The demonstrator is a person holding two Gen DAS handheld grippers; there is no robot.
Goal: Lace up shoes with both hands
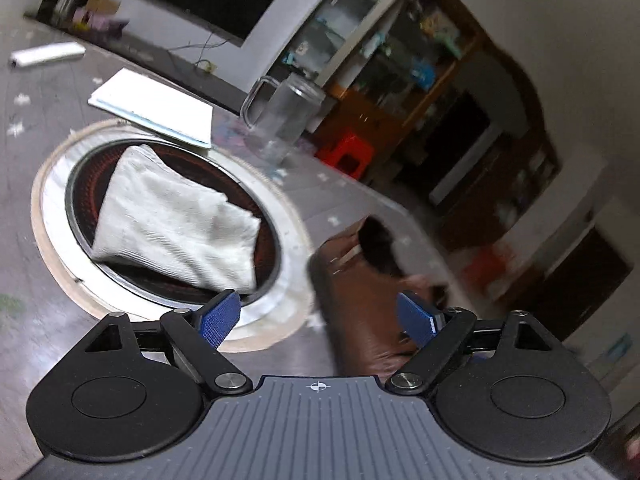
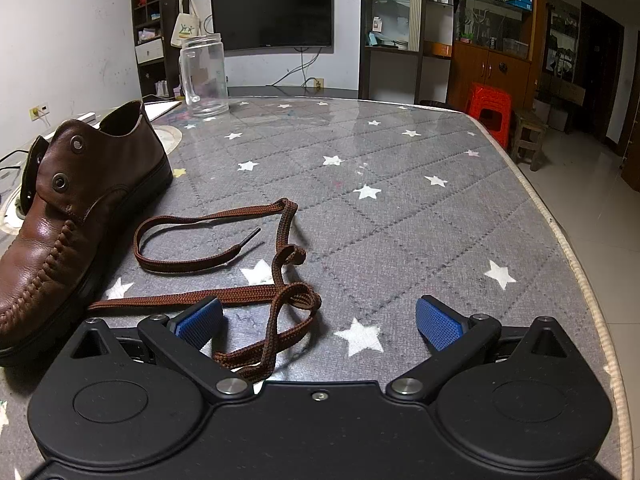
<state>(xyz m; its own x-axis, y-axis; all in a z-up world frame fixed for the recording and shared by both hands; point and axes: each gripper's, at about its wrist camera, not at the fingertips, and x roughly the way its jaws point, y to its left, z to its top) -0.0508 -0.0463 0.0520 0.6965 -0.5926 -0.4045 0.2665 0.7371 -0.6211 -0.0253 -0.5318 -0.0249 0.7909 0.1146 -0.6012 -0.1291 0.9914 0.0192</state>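
Note:
A brown leather shoe [image 2: 68, 216] stands at the left of the star-patterned table, its eyelets bare. Its brown lace [image 2: 224, 264] lies loose in loops on the table beside it. My right gripper [image 2: 318, 306] is open just above the near end of the lace. One loop lies between the fingers close to the left pad [image 2: 198, 322], and neither pad presses on it. In the blurred, tilted left wrist view the shoe [image 1: 360, 292] lies just ahead, toward the right finger. My left gripper [image 1: 318, 300] is open with nothing held.
A clear glass jar [image 2: 204, 76] stands at the back of the table. A white cloth [image 1: 172, 224] lies in a round inset hob, with a white notebook [image 1: 156, 108] behind it. The table's edge [image 2: 576, 264] runs along the right, with a red stool [image 2: 490, 108] beyond it.

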